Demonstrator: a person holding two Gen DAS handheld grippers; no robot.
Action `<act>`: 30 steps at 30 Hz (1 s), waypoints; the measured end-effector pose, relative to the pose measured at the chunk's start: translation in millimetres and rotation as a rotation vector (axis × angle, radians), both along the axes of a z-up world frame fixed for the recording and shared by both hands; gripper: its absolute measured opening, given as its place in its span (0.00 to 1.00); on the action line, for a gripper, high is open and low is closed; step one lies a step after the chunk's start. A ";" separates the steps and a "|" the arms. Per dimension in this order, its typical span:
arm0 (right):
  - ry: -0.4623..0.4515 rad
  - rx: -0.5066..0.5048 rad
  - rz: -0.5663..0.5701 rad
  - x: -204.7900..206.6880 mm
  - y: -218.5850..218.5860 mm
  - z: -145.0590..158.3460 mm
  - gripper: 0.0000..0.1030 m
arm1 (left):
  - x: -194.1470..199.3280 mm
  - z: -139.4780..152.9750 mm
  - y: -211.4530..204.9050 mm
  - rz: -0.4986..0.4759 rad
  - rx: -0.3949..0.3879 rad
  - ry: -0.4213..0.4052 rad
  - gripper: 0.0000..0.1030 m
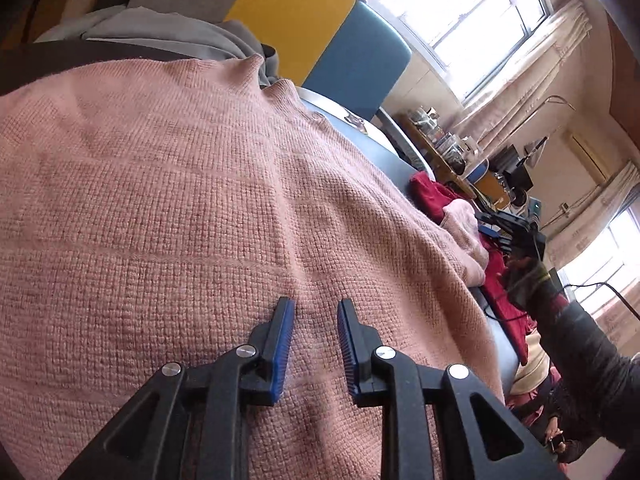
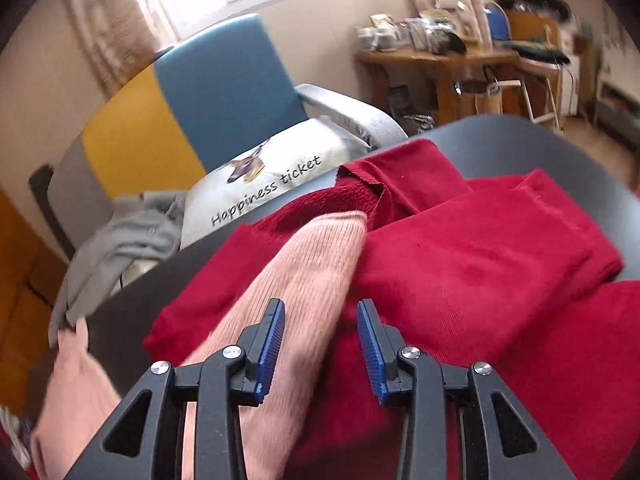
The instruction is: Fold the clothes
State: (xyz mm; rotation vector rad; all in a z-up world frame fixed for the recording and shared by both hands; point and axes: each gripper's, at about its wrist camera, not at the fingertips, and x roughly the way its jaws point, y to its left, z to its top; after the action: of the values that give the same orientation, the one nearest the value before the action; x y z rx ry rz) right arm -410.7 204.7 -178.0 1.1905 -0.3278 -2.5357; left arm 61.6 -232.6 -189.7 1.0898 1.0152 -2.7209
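- While we look along the left gripper (image 1: pixel 316 306), its jaws stand apart with a gap between the blue pads, poised over the pink knitted sweater (image 1: pixel 180 200); no fold of the knit sits between them, and we cannot tell whether the tips touch the cloth.
- We see the pink knitted sweater spread wide over the dark counter (image 2: pixel 500 140), filling most of the left wrist view, with one sleeve (image 2: pixel 304 264) lying out across the red garment (image 2: pixel 480 248).
- From the right wrist view, we find the right gripper (image 2: pixel 321 308) with jaws spread, hanging above the edge of that sleeve where it meets the red garment; nothing is pinched between the pads.
- We note the red garment lies crumpled on the counter, partly under the pink sleeve.
- In the left wrist view, the right gripper appears at the far side, carried by a gloved hand (image 1: pixel 524 276) in a dark sleeve.
- Beyond the counter we see a chair (image 2: pixel 224 92) with blue and yellow back panels, a grey garment (image 2: pixel 120 240) draped on it, and a printed cushion (image 2: pixel 280 176) beside that.
- A cluttered wooden table (image 2: pixel 440 60) stands near the curtained window.
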 end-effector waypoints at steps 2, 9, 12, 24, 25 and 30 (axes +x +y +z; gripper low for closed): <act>-0.008 0.003 0.007 -4.2 -8.4 -4.7 0.43 | -0.9 -0.5 1.8 -0.006 -0.007 0.001 0.22; 0.038 0.310 0.089 20.4 -43.8 3.3 0.06 | 2.2 -2.0 0.0 -0.012 0.026 0.032 0.21; 0.068 0.332 0.113 48.7 -33.1 28.3 0.06 | 4.1 -1.7 -0.5 -0.012 0.035 0.043 0.21; 0.068 0.338 -0.078 199.8 104.6 116.6 0.16 | 7.7 -2.1 -1.6 -0.022 0.063 0.068 0.22; 0.051 0.376 -0.092 206.6 112.6 111.6 0.23 | 7.9 -2.3 -1.1 -0.023 0.063 0.068 0.21; 0.047 0.507 -0.013 245.4 129.1 90.0 0.63 | 8.6 -2.4 0.3 -0.024 0.061 0.066 0.21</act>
State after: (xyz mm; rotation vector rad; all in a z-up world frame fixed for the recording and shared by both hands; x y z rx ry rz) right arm -165.3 333.9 -87.9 1.2875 0.3438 -2.7402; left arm 70.3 -232.4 -192.1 1.0333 1.1080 -2.7801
